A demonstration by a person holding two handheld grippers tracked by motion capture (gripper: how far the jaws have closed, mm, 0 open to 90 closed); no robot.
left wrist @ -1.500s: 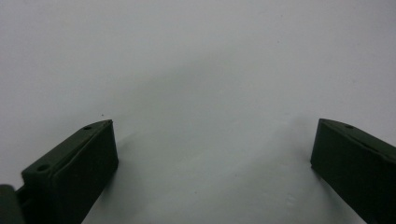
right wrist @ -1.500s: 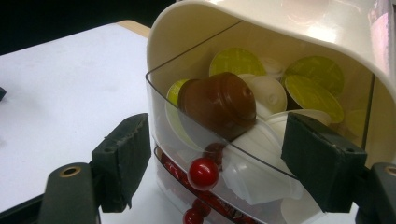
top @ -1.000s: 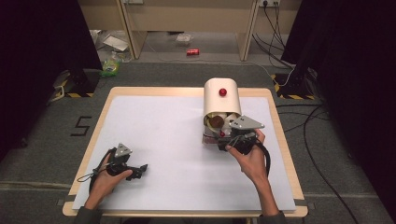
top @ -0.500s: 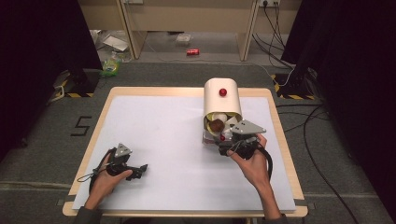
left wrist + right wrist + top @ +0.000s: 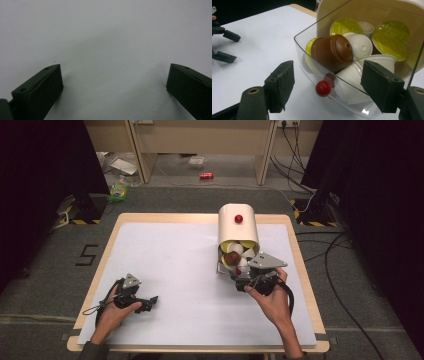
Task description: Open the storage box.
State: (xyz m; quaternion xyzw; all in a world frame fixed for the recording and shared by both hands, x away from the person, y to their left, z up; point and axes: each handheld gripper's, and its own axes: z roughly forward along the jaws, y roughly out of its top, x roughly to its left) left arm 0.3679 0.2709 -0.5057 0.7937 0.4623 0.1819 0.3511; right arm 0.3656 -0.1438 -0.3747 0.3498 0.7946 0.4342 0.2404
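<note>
A cream capsule holder lies on the white table, its clear drawer pulled out at the near end. In the drawer lie a brown capsule and several white and green-lidded ones. A small red knob sits on the drawer's front wall. My right gripper has one jaw on each side of that knob. The jaws have just been closing, and the pads stand clear of the knob. My left gripper rests wide open on the bare table at the near left.
A second red knob sits on top of the holder. The table's right edge runs close beside the right hand. Bare white surface lies between the two hands. My left gripper shows far off in the right gripper view.
The right gripper has edged slightly toward the near side at the drawer front. The left hand has stayed where it was.
</note>
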